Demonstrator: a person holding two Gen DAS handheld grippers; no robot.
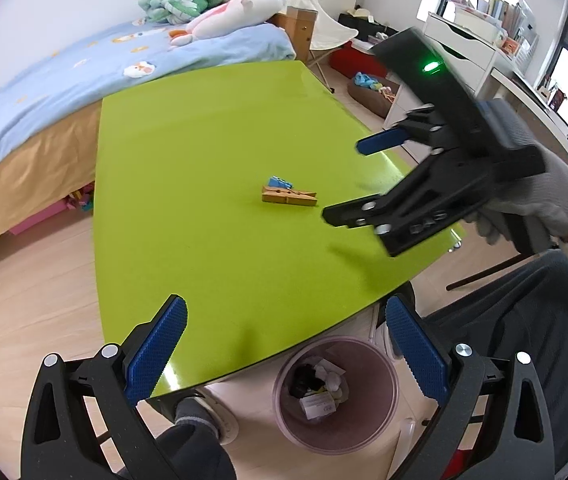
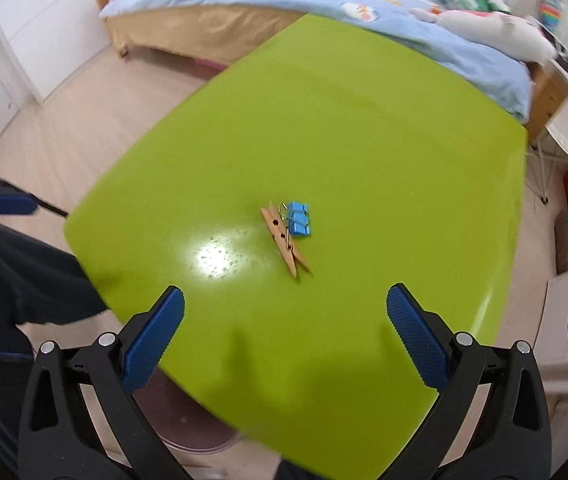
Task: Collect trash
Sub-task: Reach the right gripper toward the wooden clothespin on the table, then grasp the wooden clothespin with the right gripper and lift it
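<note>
I have both claws spread wide and holding nothing: my left claw (image 1: 286,344) sits at the bottom of its frame over the near edge of the green worktop (image 1: 203,128), and my right claw (image 2: 284,324) hangs low in its own view above that same surface. In the left view the right claw (image 1: 344,180) shows at centre right, its blue pads well apart, aimed toward the middle of the worktop. The things left to collect lie there together: a wooden clothespin (image 2: 286,242) and a blue binder clip (image 2: 298,218), touching or very nearly so, the clip just above and right of the pin in the right view. In the left view the same clothespin (image 1: 288,196) and binder clip (image 1: 279,182) sit at frame centre. I judge both to be light, stiff and small. The pin is flat and low, so I would take it across its narrow width near the middle, pads straddling the long sides, and watch that it does not skate on the glossy surface. The clip is slick painted metal with loose wire handles; its boxy body seems the safer hold. Taking one may nudge the other. The round translucent pink waste bin (image 1: 336,392), already holding crumpled paper and scraps, stands on the floor at the bottom centre of the left view, just under the worktop's near edge.
</note>
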